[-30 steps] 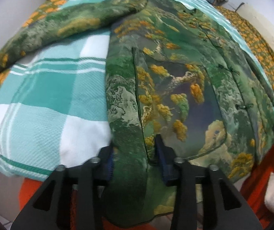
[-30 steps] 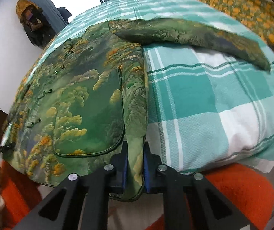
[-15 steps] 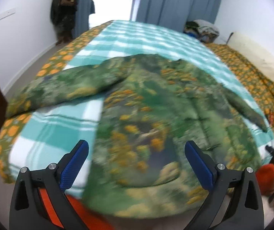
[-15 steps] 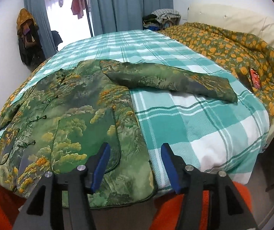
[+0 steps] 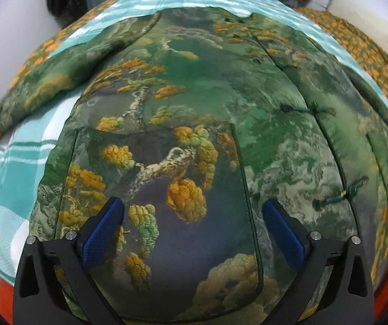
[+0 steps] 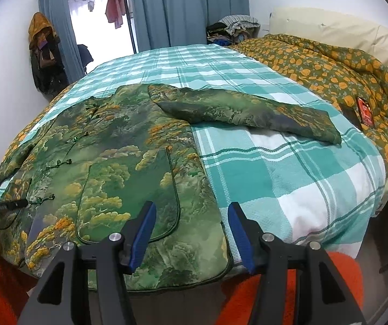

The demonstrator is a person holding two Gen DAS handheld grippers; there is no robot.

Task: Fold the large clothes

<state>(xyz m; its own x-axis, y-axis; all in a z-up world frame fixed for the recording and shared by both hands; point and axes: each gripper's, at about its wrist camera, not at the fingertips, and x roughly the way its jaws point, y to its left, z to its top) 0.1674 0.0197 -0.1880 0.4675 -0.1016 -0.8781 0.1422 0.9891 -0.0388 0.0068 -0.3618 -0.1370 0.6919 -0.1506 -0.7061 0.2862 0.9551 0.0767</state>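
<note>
A large green jacket (image 6: 129, 168) printed with trees and orange foliage lies spread flat on the bed, front side up, frog buttons down its middle. One sleeve (image 6: 248, 113) stretches out to the right across the bedspread. In the left wrist view the jacket (image 5: 194, 124) fills the frame, its other sleeve (image 5: 58, 78) running to the left. My left gripper (image 5: 192, 222) is open and empty, close above a patch pocket (image 5: 167, 216). My right gripper (image 6: 192, 233) is open and empty, just above the jacket's hem corner (image 6: 215, 257).
The bed carries a teal and white checked bedspread (image 6: 288, 178). An orange-flowered quilt (image 6: 329, 67) and a cream pillow (image 6: 343, 29) lie at the right. An orange rug (image 6: 343, 270) covers the floor at the bed's foot. Blue curtains (image 6: 183, 8) hang behind.
Both grippers have let go of the jacket's hem and opened. The right has drawn back and up; the left drew back, then came in close over the pocket.
</note>
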